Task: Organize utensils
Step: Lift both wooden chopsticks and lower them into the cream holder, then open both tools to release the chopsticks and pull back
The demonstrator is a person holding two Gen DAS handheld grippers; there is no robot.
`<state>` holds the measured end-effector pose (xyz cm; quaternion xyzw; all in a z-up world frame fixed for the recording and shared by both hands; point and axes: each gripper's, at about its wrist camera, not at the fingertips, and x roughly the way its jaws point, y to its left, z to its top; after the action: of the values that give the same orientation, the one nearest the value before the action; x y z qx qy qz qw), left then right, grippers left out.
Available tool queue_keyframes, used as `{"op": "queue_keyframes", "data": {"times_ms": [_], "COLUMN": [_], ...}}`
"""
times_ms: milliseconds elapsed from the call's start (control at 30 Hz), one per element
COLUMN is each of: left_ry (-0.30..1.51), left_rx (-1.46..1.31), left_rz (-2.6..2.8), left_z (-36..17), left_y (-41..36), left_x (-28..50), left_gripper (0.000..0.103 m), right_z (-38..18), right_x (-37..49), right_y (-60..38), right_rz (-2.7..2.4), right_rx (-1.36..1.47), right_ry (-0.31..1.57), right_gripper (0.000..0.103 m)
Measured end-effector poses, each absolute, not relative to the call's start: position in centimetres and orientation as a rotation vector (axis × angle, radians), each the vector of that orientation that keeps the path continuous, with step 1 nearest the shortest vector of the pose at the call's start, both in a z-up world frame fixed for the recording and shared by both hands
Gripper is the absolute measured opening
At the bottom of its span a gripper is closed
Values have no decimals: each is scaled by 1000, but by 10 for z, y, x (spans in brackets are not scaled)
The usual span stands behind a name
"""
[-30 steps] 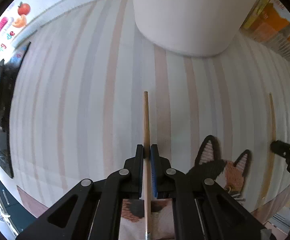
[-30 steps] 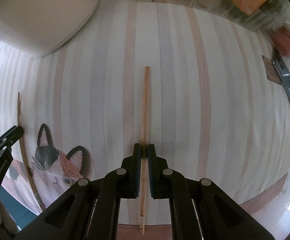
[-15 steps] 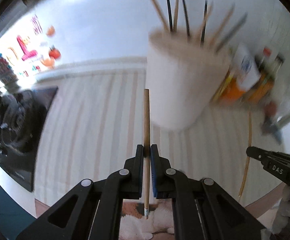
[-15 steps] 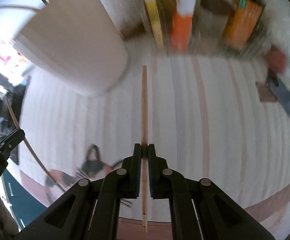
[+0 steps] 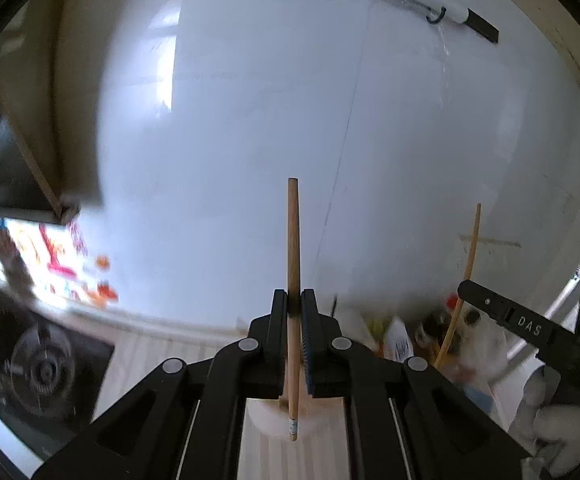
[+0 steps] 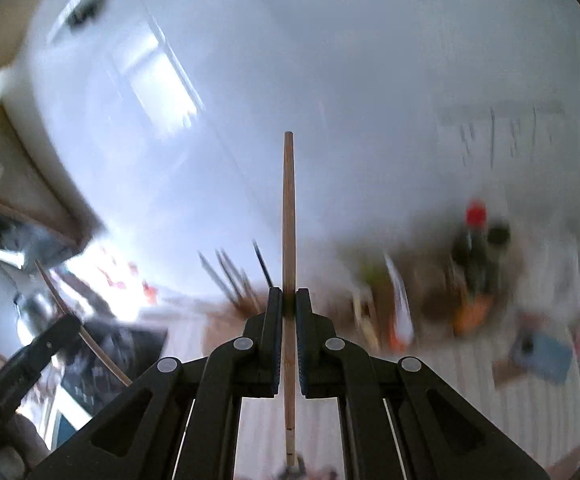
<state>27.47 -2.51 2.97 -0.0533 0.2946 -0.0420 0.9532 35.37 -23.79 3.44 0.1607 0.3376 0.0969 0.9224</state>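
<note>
Left wrist view. Left gripper (image 5: 294,308) pinching a wooden chopstick (image 5: 293,240) tight, no gap beside the stick. Stick running straight along the fingers, long part poking out ahead and up against the white wall (image 5: 249,140), short end hanging back under the gripper. Low down between the black arms, a pale round holder (image 5: 273,420) on the striped cloth (image 5: 145,356), partly hidden. So the holder sits below and just ahead of the fingers, not out where the stick points. Off to the right, the right gripper (image 5: 466,286) with a second chopstick (image 5: 468,252), also standing tall. Dark stove (image 5: 45,368) at the left edge.

Right wrist view. Very blurry. Right gripper (image 6: 287,304) squeezed shut on its own chopstick (image 6: 288,208), again lined up with the fingers and pointing up and ahead. Just left of the fingers, a bunch of dark sticks (image 6: 233,280) poking up, likely from the holder; the holder's body too smeared to tell. At the far left, the left gripper (image 6: 69,320) with its stick slanting up. Bottles (image 6: 476,256) blurred on the right.

Probably next: tip each stick down over the holder and let go. Both hands look about as near.
</note>
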Motion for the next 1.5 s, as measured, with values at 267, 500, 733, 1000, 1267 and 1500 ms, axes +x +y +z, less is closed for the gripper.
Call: {"op": "queue_keyframes", "data": {"times_ms": [267,500,733,1000,1267,1500], "left_ry": [611,700,755,841,727,734], "left_rx": [-126,-177,-196,-219,-177,-6], "left_rz": [-38,-35,-50,-72,63,170], "left_z": [14,-32,-62,-63,-23,-44], "left_y": [-24,-18,-12,-15,-1,-10], "left_x": [357,400,414,393,327,274], "left_gripper": [4,4,4,9,89,103], "right_z": [39,-1,-32,-54,-28,-18], "right_x": [412,445,456,453,409,357], "right_y": [-206,-184,-175,-175,-197,-207], "right_rz": [147,155,172,237,237,119], "right_rx": [319,316,291,260,268,148], "right_ry": [562,540,539,633,604,636], "right_gripper": [6,6,6,7,40,84]}}
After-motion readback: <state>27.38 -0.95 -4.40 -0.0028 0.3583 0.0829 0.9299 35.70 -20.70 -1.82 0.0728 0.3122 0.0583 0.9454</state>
